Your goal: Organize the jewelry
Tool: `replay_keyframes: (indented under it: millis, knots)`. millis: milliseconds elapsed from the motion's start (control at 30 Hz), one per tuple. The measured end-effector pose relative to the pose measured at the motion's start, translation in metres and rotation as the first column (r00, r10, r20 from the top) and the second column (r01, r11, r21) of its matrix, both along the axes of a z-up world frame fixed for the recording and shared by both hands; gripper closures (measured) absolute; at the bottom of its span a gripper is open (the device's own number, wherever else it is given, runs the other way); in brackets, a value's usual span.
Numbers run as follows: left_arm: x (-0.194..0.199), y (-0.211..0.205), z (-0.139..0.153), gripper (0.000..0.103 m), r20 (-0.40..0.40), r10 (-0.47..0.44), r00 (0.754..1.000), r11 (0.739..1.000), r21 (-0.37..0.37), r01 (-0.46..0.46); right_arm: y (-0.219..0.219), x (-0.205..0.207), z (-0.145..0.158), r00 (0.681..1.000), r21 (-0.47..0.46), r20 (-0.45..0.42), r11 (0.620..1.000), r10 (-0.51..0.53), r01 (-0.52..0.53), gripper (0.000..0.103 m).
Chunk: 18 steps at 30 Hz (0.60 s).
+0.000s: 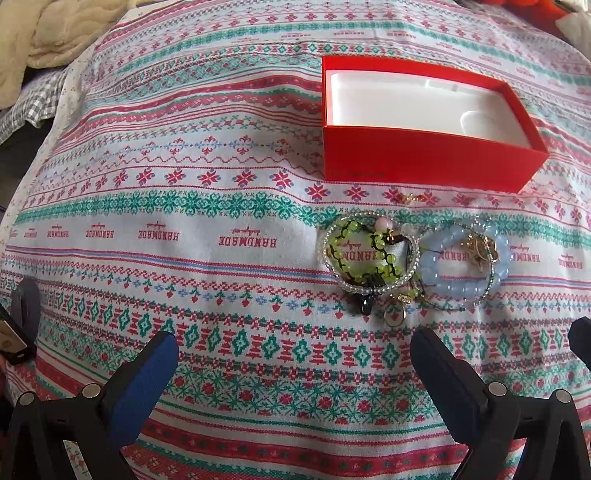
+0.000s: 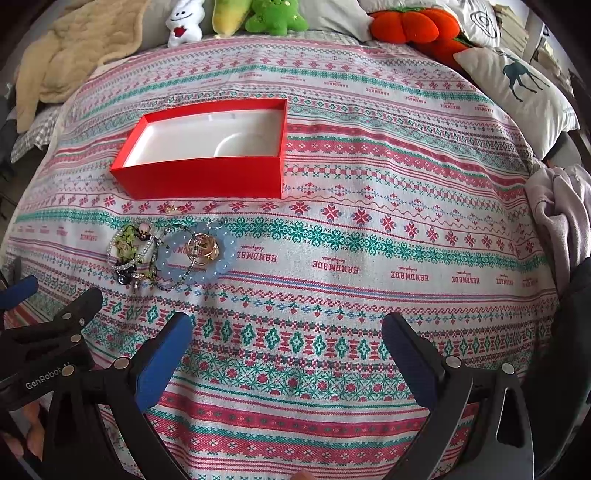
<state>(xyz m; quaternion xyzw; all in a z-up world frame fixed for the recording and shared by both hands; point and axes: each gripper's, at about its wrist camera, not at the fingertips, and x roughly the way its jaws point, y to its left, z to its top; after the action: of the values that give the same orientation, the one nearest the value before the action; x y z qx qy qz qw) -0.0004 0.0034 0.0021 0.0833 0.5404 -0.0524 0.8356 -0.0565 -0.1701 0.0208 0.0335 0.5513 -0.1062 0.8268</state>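
An open red box (image 1: 424,162) with a bare white liner sits on the patterned cloth; it also shows in the right wrist view (image 2: 207,177). In front of it lies a jewelry pile: a green bead bracelet (image 1: 354,254) inside a clear bead bracelet, a pale blue bead bracelet (image 1: 443,277), gold pieces (image 1: 478,249) and a small gold clasp (image 1: 408,198). The pile also shows in the right wrist view (image 2: 207,273). My left gripper (image 1: 295,354) is open and empty, just short of the pile. My right gripper (image 2: 288,336) is open and empty, right of the pile.
The patterned cloth (image 2: 369,229) covers a bed. Plush toys (image 2: 277,16), an orange pumpkin cushion (image 2: 410,24) and a deer pillow (image 2: 517,85) line the far edge. A beige blanket (image 2: 66,55) lies far left, a lilac cloth (image 2: 561,206) at right.
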Motion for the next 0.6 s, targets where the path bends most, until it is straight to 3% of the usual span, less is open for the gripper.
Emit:
replay_keyframes:
  millis: [600]
  knots:
    - [-0.0011, -0.0022, 0.0004, 0.0, 0.0, 0.0, 1.0, 1.0, -0.003, 0.0, -0.0015, -0.0003, -0.0008, 1.0, 0.009, -0.003, 1.0, -0.008, 0.009, 0.0]
